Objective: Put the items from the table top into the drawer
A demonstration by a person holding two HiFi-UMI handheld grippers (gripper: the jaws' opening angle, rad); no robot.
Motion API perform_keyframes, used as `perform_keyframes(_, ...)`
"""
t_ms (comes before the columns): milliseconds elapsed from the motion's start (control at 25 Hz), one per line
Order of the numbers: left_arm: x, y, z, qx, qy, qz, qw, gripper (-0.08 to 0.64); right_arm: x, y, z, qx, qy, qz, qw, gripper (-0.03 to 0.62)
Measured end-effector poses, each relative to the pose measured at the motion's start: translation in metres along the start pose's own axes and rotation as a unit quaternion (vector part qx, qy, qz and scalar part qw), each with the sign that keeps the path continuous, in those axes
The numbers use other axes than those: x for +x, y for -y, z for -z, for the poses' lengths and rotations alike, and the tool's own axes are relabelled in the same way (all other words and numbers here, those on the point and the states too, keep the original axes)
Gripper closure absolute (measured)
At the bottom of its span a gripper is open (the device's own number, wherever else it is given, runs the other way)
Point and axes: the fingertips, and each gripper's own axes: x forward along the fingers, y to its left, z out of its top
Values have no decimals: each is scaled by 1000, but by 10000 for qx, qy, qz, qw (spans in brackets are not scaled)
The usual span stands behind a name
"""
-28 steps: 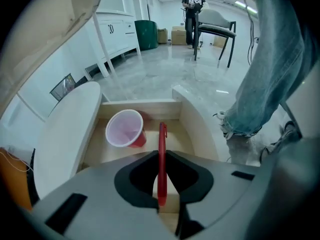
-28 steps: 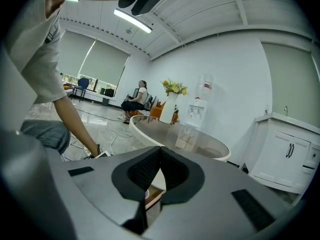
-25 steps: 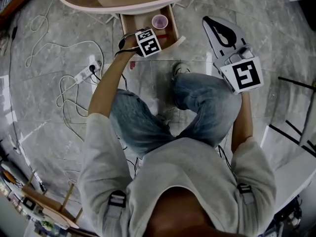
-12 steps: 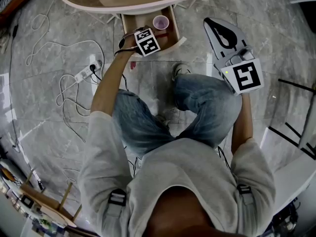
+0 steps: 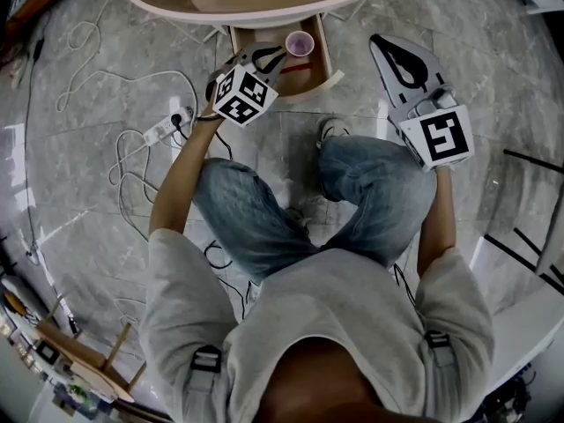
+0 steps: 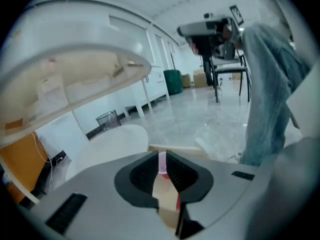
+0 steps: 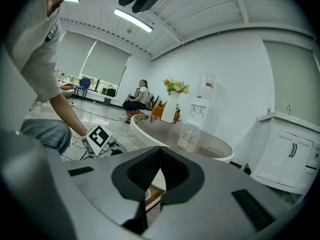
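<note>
**Head view.** Round surface (image 5: 256,12) at the top edge, with the open drawer (image 5: 328,76) pulled out below its rim. In the drawer: a pink cup (image 5: 300,43), upright at the far right corner, and a red item (image 5: 296,67) lying just in front of it. Left tool (image 5: 269,58) held above the drawer's left part, apart from the cup. Right tool (image 5: 388,48) to the right of the drawer, over the floor. Power strip (image 5: 163,129) and cables on the floor at left.

**Left gripper view.** Left tool (image 6: 162,159): jaws have just been closing and stand a narrow slit apart, with nothing between them. Through the slit show the cup (image 6: 162,163), the drawer's wood (image 6: 164,194) and the red item (image 6: 178,202), all beyond the tool. Surface (image 6: 75,79) overhead at left.

**Right gripper view.** Right tool (image 7: 160,151): tips together, empty. Glass-topped surface (image 7: 185,139) ahead, carrying a vase of flowers (image 7: 171,106). Left tool's marker cube (image 7: 97,138) at left.
</note>
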Motion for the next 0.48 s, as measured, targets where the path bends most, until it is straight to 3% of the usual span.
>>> perform_keyframes(120, -46, -18, -23, -275, 742, -550, 9953, 520, 3, -1, 0, -4, 4, -28, 10000, 569)
perform_keyframes(280, -110, -42, -44, -734, 1480, -1131, 9797, 537, 4, 0, -1, 5, 46, -6, 10000, 569)
perform_keyframes(360, -140, -53, -48, -1113, 1810, -1394, 9672, 543, 4, 1, -2, 19, 69, 31, 10000, 569)
perform_keyframes(480, -182, -68, -47, -1755, 2272, -1775, 9413, 545, 5, 3, -2, 48, 95, 56, 9999, 569)
